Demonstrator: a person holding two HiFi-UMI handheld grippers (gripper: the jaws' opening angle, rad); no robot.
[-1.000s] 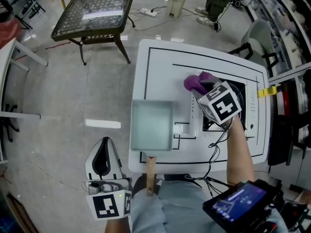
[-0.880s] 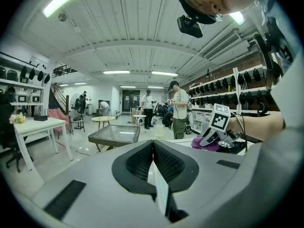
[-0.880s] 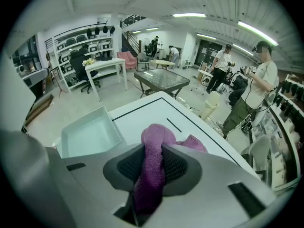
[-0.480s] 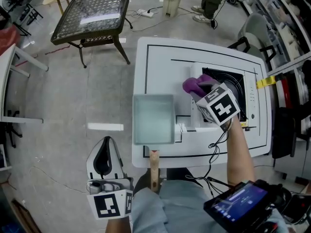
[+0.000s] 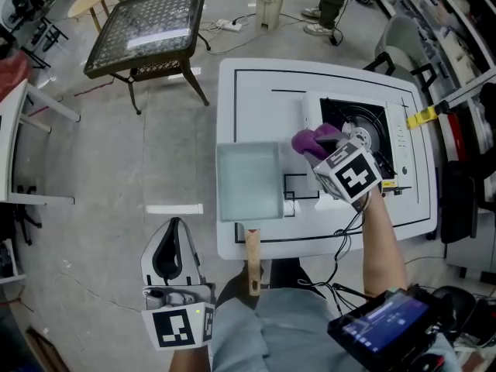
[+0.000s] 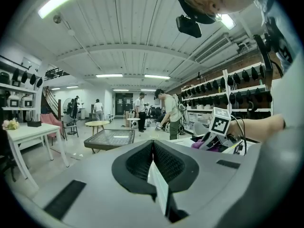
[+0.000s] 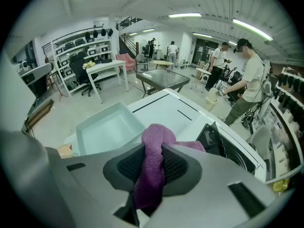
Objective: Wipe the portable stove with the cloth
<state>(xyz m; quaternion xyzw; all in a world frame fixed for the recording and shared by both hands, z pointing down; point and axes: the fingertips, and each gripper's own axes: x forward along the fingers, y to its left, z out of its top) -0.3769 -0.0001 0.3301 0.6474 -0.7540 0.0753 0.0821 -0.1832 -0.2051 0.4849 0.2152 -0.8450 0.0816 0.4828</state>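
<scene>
Concrete shop floor, with a white table (image 5: 256,99) at centre frame in the head view. The portable stove (image 5: 341,118) sits right of centre on it. A pale square pan (image 5: 248,180) lies just left of the stove, its wooden handle pointing at the lower edge.

Head view: the right gripper (image 5: 322,152) is clamped on the purple cloth (image 5: 310,138). Compared with a second ago, the cloth has slid off the dark burner well toward the stove's left rim. The burner ring, previously partly masked by the marker cube, now shows to the right of the gripper. I read this as one stroke across the top plate finishing at the left edge. The far and right parts of the stove look not yet covered. The left gripper (image 5: 172,235) hangs at lower left over the floor, well apart from the table.

Left gripper view: the left gripper's (image 6: 153,146) pads are together with nothing held. The purple cloth (image 6: 204,144) is visible far off at right.

Right gripper view: the right gripper (image 7: 153,158) has its jaws pinched on a fold of cloth (image 7: 154,141), which bulges above the pads. The stove (image 7: 223,144) is at right and the pan (image 7: 107,127) at left.
</scene>
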